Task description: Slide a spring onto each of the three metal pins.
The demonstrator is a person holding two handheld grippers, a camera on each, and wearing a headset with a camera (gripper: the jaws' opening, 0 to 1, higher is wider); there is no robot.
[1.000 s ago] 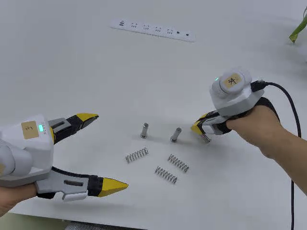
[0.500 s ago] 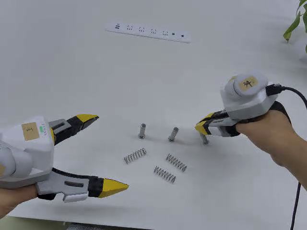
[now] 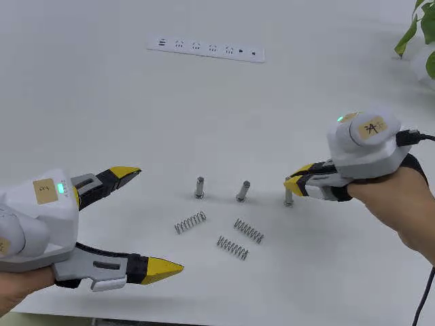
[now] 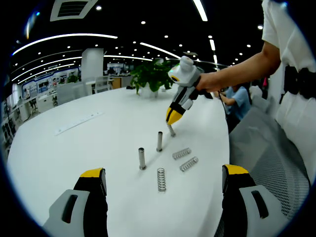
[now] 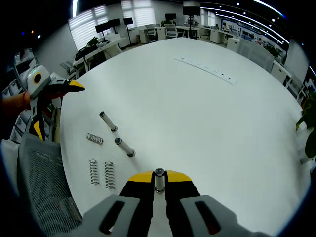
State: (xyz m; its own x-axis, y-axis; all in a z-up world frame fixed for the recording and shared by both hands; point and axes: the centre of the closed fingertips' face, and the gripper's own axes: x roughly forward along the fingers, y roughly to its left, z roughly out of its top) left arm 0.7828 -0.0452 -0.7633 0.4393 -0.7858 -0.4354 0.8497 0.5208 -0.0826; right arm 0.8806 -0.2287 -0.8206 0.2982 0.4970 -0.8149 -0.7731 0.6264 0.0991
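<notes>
Pins were the heart of this job, three short silver metal ones in a row on the white surface (image 3: pixel 102 102). As the head view showed them, they were the left pin (image 3: pixel 199 187), the middle pin (image 3: pixel 243 191) and the right pin (image 3: pixel 288 197). Just in front of them, nearer the person, three small silver wire springs lay flat. These were the left spring (image 3: pixel 189 221), the middle spring (image 3: pixel 232 247) and the right spring (image 3: pixel 249 231). No spring was on a pin yet. The black right tool (image 3: pixel 297 185) with yellow tips had its jaws close together, pinching the top of the right pin. It was probably keeping that pin steady and straight. That grip covered the pin's top, so I think the tool itself blocked any spring from going on there. The black and yellow left tool (image 3: pixel 153 219) was wide open and held nothing. It hung low near the person, well apart from the springs, most likely ready to fetch one. The middle and right springs lay near each other, so wide jaws might bump the wrong one. A long white power strip (image 3: pixel 206 49) and some green plant leaves (image 3: pixel 416 34) sat far off, out of the way.
</notes>
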